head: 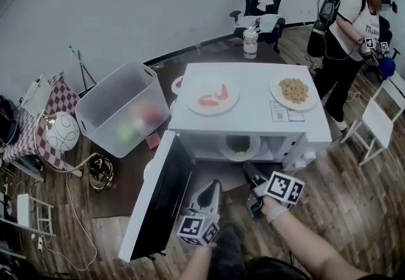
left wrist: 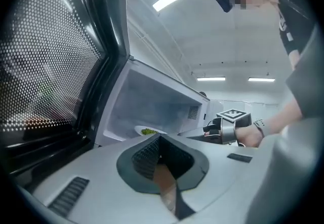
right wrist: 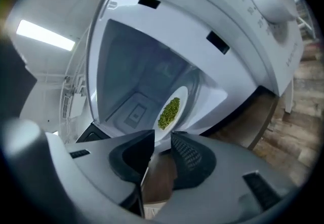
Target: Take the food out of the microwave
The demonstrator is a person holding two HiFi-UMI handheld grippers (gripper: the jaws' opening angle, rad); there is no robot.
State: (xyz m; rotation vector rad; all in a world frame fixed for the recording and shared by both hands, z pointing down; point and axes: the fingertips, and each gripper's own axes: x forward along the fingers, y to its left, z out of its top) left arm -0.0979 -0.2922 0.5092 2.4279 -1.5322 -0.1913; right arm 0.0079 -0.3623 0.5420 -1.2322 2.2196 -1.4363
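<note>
A white microwave [head: 253,117] stands with its door [head: 158,199] swung wide to the left. Inside lies a white plate of green food [head: 239,144], also seen in the right gripper view [right wrist: 170,111] and the left gripper view [left wrist: 148,131]. My right gripper [head: 249,167] is just outside the opening, right of centre; its jaws [right wrist: 162,139] stand open with nothing between them, the plate a little beyond. My left gripper [head: 214,186] hovers lower, between door and cavity, shut [left wrist: 160,139] and empty. The right gripper [left wrist: 216,129] shows in the left gripper view.
On the microwave's top sit a plate with red food [head: 212,95] and a plate of pasta [head: 294,90]. A clear plastic bin [head: 123,108] is at the left. A bottle [head: 250,41], an office chair [head: 262,0] and a person [head: 351,38] are behind.
</note>
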